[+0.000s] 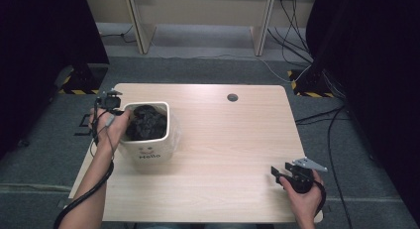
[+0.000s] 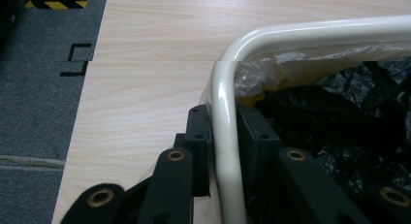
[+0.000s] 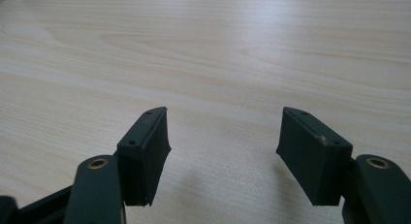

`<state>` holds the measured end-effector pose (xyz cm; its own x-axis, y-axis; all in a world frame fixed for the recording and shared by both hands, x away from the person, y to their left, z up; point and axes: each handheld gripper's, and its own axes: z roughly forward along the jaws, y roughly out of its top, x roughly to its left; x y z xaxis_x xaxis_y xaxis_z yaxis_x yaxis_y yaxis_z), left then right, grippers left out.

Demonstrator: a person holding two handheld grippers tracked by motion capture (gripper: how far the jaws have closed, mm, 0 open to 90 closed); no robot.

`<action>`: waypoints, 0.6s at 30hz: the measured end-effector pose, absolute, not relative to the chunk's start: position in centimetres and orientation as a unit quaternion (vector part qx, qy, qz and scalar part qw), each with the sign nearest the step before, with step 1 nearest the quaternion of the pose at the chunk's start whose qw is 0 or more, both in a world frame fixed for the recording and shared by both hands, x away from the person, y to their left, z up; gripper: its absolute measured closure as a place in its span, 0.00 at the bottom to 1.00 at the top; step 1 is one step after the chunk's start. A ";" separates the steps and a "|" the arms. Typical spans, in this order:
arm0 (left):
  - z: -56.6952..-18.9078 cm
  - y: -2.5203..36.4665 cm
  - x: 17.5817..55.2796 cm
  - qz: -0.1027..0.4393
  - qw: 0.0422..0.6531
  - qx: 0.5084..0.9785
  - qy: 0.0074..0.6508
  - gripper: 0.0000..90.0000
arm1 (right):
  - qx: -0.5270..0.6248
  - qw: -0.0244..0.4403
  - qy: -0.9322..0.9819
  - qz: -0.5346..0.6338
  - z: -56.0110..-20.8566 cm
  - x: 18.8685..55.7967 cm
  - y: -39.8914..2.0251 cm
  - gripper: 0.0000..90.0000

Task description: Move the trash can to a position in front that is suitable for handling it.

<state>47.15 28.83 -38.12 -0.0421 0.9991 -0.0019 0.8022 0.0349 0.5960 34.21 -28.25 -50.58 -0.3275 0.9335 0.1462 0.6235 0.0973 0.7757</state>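
Note:
A cream square pot point(image 1: 148, 152) marked "Hello" stands on the left part of the wooden table; it holds a crumpled black plastic bag point(image 1: 146, 122) over a clear liner. My left gripper point(image 1: 120, 114) is shut on the pot's left rim point(image 2: 224, 112), one jaw outside the wall and one inside against the black plastic point(image 2: 339, 117). Near the table's front right corner my right gripper point(image 1: 275, 172) rests low and open, nothing between its jaws point(image 3: 223, 136), pointing left over bare wood.
The table point(image 1: 228, 140) has a small round cable hole point(image 1: 232, 97) near its far edge. Grey carpet surrounds it, with cables point(image 1: 317, 115) on the floor at the right and yellow-black tape marks at both far corners.

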 end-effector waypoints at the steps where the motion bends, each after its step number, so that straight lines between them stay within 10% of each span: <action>1: -38.1 28.6 47.1 0.224 0.219 0.658 0.685 0.83 | 0.545 0.197 0.714 0.392 -50.6 34.2 -28.3 0.39; 14: -38.6 26.7 47.1 0.213 0.219 0.665 0.682 0.82 | 0.544 0.200 0.714 0.394 -50.5 34.2 -28.3 0.39; 18: -38.6 26.8 46.6 0.208 0.236 0.672 0.670 0.68 | 0.545 0.199 0.713 0.394 -50.6 34.2 -28.4 0.39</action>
<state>46.61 26.79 -38.61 0.0155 0.9992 -0.0374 0.8025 0.0099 0.5965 34.18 -28.37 -50.55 -0.3272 0.9339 0.1443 0.6199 0.0969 0.7787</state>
